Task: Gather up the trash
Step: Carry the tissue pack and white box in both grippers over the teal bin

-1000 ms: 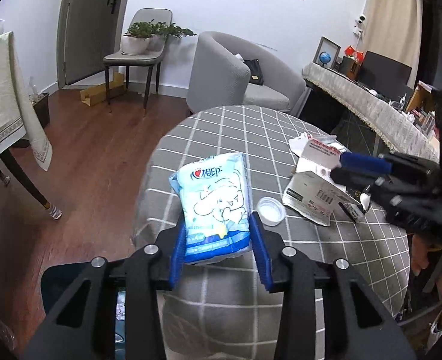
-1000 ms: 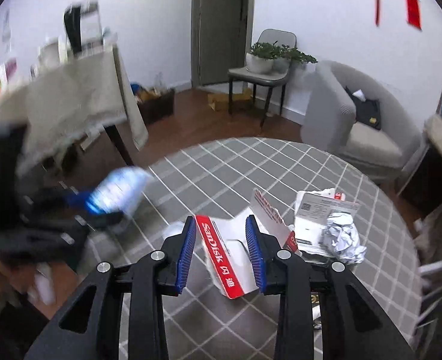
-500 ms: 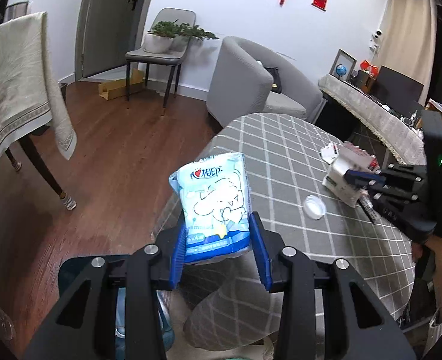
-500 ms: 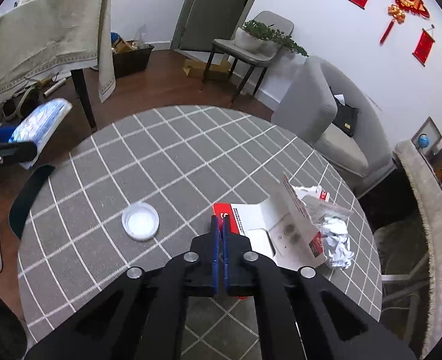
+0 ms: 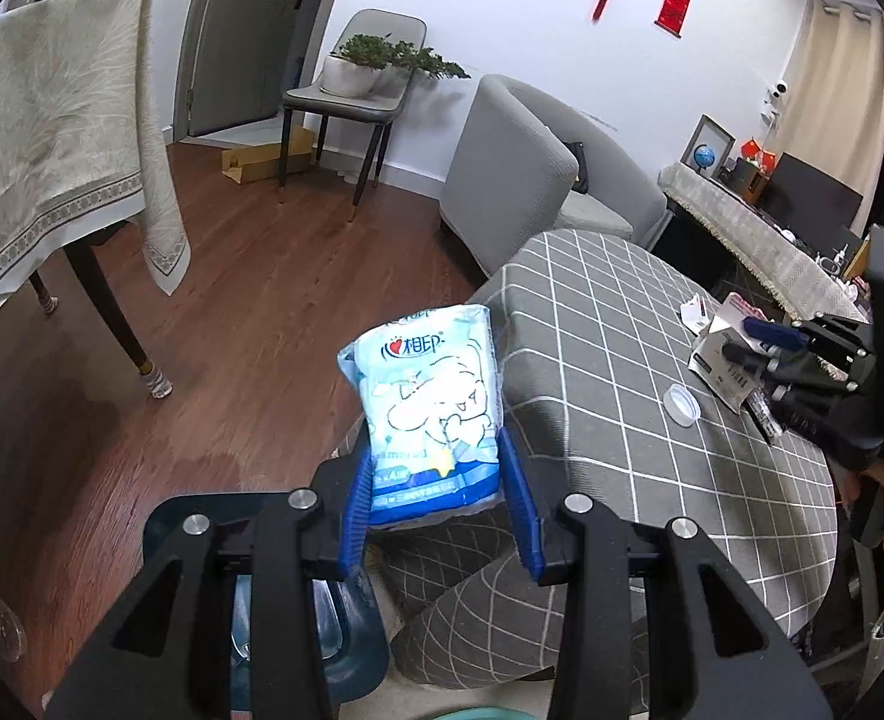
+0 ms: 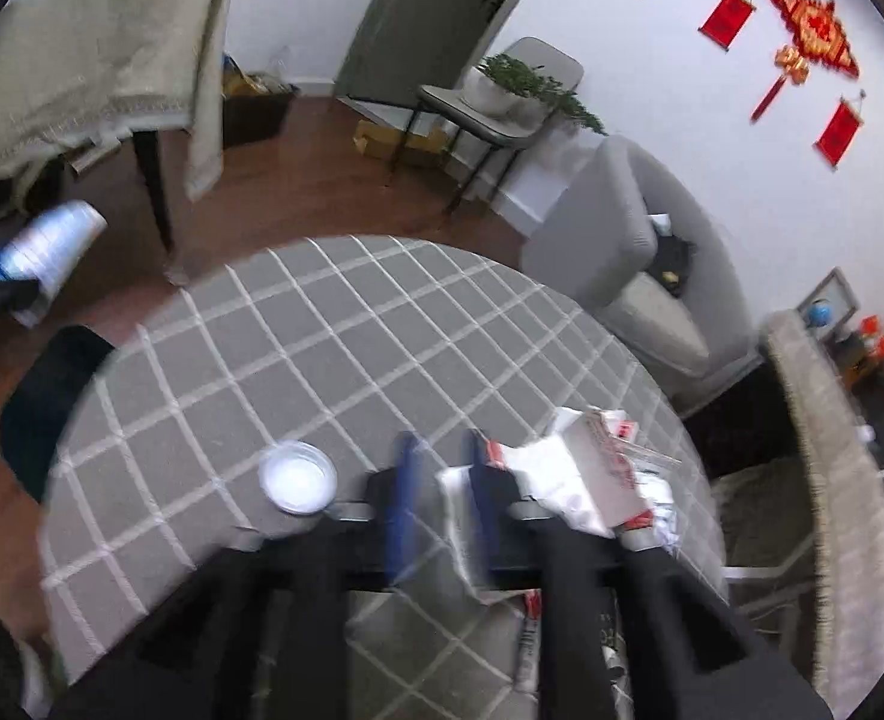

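Left gripper (image 5: pixel 438 501) clamps a tissue pack (image 5: pixel 426 405); right gripper (image 6: pixel 442 498) works at the paper trash (image 6: pixel 580 480) on the table (image 6: pixel 321 348).

The pack stands upright between the left gripper's blue pads, off the table's edge and above a dark bin (image 5: pixel 261 612) on the floor. The right gripper's jaws are opening; the picture is blurred, a white sheet edge shows in the gap between them, but I cannot tell whether the pads press on it. The torn packaging lies mostly beside its right finger. A small clear lid (image 6: pixel 297 477) lies on the checked cloth just beside its left finger.
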Available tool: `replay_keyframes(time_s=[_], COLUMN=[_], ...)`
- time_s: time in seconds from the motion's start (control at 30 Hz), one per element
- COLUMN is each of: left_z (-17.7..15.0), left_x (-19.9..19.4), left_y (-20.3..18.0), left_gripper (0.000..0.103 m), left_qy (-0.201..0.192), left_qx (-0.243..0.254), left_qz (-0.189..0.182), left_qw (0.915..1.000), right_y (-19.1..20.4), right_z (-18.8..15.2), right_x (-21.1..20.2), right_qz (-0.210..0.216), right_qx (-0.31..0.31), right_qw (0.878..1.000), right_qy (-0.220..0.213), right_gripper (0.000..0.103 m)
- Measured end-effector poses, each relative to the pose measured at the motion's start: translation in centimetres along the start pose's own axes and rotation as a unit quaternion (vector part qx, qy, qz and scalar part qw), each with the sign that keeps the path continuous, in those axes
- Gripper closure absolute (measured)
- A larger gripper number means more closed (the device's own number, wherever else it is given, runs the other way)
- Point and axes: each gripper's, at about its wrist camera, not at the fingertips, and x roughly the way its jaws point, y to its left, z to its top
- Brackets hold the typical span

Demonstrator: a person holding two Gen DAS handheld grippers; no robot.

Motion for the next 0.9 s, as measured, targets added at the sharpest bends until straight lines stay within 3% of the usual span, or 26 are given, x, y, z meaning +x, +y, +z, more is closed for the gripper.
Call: replay_keyframes(time_s=[0.1,0.23,0.27,0.33,0.5,0.77,0.9], left_z=[0.1,-0.2,-0.3,-0.4,-1.2,-3.3,-5.2], left_x=[-0.6,-1.0,-1.2,-1.4,-1.6,-0.5,0.8], left_y=[1.0,2.6,3.1,4.1,6.5,10.4,12.4], left_gripper=[0.061,0.061,0.061,0.061,0.061,0.061,0.061], left_qy=[-0.004,-0.004,-0.004,-0.003,0.006,0.043,0.076], left_qx=[-0.007,-0.017,-0.019,-0.024,-0.037,-0.051,-0.056], left_qz=[0.004,0.011,0.015,0.02,0.038,0.074,0.088], left_qw=[1.0,0.9998,0.9997,0.9995,0.9986,0.995,0.9916], right_y=[-0.1,0.3,0.2,-0.3,-1.3,-0.1,1.4], right_z=[-0.1,0.0,0.0,0.0,0.4,3.4,5.4], right_x=[0.5,1.7,2.1,3.1,2.7,-0.3,-1.8], right_qz=[-0.004,-0.05,-0.043,-0.037,-0.04,-0.021,0.011], right_qx=[0.001,-0.019,-0.013,0.004,0.041,0.062,0.069], right_qw=[1.0,0.998,0.998,0.998,0.997,0.998,0.997], right_qy=[0.005,0.03,0.039,0.055,0.047,-0.001,-0.029], right_gripper=[0.054,0.056,0.061,0.087,0.102,0.103,0.103])
